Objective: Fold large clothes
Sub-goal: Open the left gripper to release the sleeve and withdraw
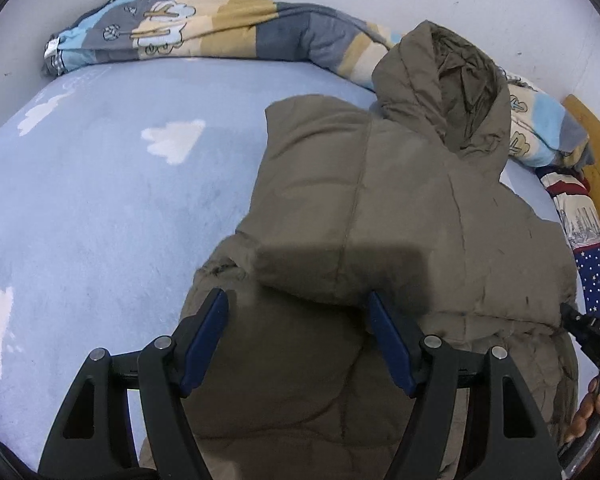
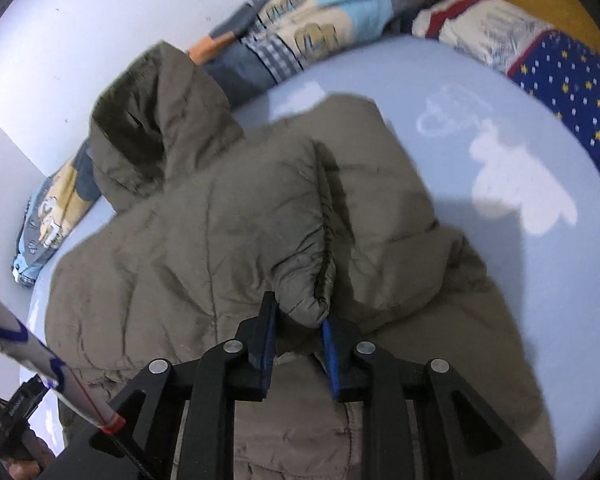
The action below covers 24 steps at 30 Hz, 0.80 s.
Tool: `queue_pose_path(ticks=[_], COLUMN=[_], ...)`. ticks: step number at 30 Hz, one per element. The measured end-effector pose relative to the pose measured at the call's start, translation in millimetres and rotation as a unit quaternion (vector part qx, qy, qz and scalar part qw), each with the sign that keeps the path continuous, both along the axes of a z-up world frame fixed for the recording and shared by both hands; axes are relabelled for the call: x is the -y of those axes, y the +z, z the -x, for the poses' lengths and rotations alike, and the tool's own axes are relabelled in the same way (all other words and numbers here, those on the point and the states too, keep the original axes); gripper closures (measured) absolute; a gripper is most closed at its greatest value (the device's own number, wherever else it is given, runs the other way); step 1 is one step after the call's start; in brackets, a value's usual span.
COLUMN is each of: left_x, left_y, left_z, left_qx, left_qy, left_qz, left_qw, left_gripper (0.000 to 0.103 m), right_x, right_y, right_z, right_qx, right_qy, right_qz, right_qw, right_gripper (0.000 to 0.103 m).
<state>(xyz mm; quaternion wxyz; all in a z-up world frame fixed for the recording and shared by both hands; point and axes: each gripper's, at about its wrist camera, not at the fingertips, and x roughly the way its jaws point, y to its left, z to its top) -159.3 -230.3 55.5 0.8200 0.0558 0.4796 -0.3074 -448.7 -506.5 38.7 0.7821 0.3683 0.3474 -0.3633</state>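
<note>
- The jacket (image 2: pixel 228 216) sleeve cuff (image 2: pixel 312 300) is pinched by the right gripper (image 2: pixel 296 320).
- The left gripper (image 1: pixel 296 304) is held wide apart, empty, over the jacket.
- Bare bedsheet (image 1: pixel 100 200) is left open alongside.

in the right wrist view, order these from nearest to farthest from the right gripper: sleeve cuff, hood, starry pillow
1. Sleeve cuff: between the right gripper fingers, bottom centre, pinched.
2. Hood: upper left, at the jacket's far end, against the patterned blanket.
3. Starry pillow: upper right, across the blue sheet, by the bed's far edge.
</note>
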Motion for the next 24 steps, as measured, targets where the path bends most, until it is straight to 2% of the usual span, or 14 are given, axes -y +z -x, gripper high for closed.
queue_pose_path(ticks=[1,4,8,11,15,17,19,21,24], left_x=[-1.0,-3.8,-5.7,0.5,10.2,13.7,15.2,13.1,2.2], left_y=[1.8,15.8,29.7,23.2,17.0,13.9,9.5,10.6,27.3], left_z=[0.4,4.5,10.3,13.2,18.8,19.1,16.2,13.3,13.3], left_qx=[0.001,0.020,0.056,0.058,0.071,0.072,0.062,0.045,0.032], left_qy=[0.003,0.007,0.005,-0.004,-0.020,-0.028,-0.033,-0.029,-0.025], left_qz=[0.002,0.012,0.022,0.004,-0.018,-0.031,-0.040,-0.037,-0.003], left_qw=[1.0000,0.9997,0.9982,0.9983,0.9971,0.9965,0.9967,0.9979,0.9992], left_gripper=[0.032,0.032,0.031,0.031,0.031,0.030,0.030,0.030,0.030], right_x=[0.6,-1.5,-17.3,-25.9,-22.5,-18.7,-16.1,-14.7,-15.7], right_y=[2.7,15.6,44.9,55.1,34.9,22.0,15.2,15.0,26.2], right_z=[1.7,12.7,20.5,14.0,-2.6,-9.3,-9.8,-9.0,-2.9], right_qx=[0.002,0.005,-0.001,0.019,0.021,-0.006,-0.013,-0.014,0.010], right_qy=[0.000,-0.020,-0.032,0.004,0.042,0.047,0.047,0.050,0.046], right_qz=[-0.003,-0.001,0.071,0.107,0.072,0.058,0.046,0.037,0.027], right_qw=[1.000,1.000,0.997,0.994,0.996,0.997,0.998,0.998,0.999], right_gripper=[0.079,0.068,0.067,0.064,0.064,0.064,0.063,0.063,0.063])
